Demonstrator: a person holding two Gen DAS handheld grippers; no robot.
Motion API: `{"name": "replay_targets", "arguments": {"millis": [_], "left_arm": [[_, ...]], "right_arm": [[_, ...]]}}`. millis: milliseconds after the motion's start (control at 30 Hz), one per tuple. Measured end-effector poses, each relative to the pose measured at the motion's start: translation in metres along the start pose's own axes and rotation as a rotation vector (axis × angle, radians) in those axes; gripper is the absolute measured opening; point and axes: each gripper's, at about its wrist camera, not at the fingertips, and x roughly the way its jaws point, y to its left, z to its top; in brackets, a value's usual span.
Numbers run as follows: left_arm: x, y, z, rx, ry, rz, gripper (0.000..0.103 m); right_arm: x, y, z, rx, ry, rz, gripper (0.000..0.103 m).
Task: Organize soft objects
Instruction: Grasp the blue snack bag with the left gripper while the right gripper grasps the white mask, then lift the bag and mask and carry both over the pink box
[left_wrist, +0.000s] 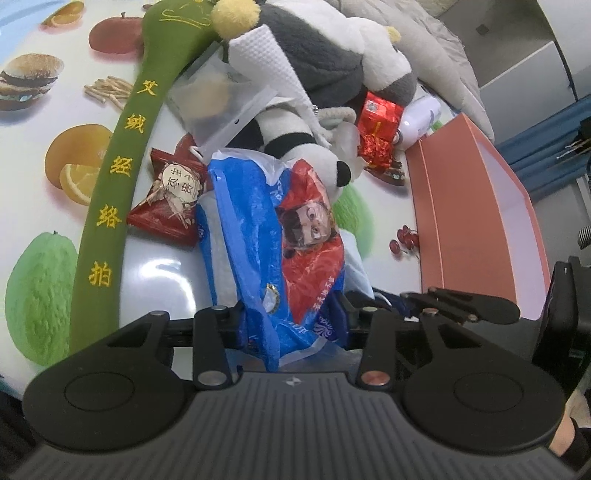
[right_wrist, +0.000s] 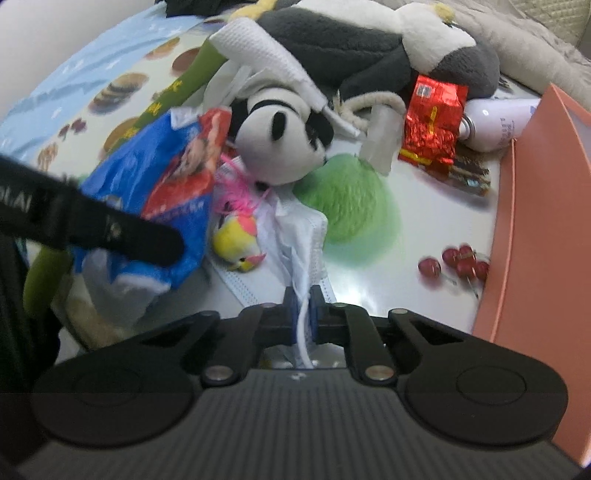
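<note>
My left gripper is shut on a blue and red plastic bag, which also shows in the right wrist view. My right gripper is shut on the white ear loop of a face mask lying on the table. A panda plush lies just beyond the mask; it also shows in the left wrist view. A small yellow and pink plush bird lies left of the mask. A large grey and white plush lies at the back. The left gripper's black finger crosses the right wrist view.
A pink open box stands at the right, also seen in the right wrist view. A green padded stick, a brown snack pack, a red foil pack and a white bottle lie on the fruit-print tablecloth.
</note>
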Motion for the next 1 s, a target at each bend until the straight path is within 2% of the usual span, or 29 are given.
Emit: {"name": "replay_targets", "arguments": {"millis": [233, 567, 800, 1000], "left_arm": [[-0.014, -0.006, -0.018, 0.024, -0.014, 0.001, 0.046], [-0.047, -0.011, -0.039, 0.061, -0.063, -0.003, 0.046], [-0.059, -0.012, -0.042, 0.087, -0.090, -0.005, 0.044], [-0.056, -0.010, -0.039, 0.080, -0.086, -0.008, 0.044]], "right_arm": [[-0.029, -0.001, -0.020, 0.092, -0.025, -0.064, 0.010], [-0.072, 0.004, -0.042, 0.213, -0.088, -0.112, 0.009], [-0.089, 0.001, -0.042, 0.271, -0.144, -0.150, 0.009], [-0.091, -0.002, -0.030, 0.263, -0.186, -0.207, 0.009]]}}
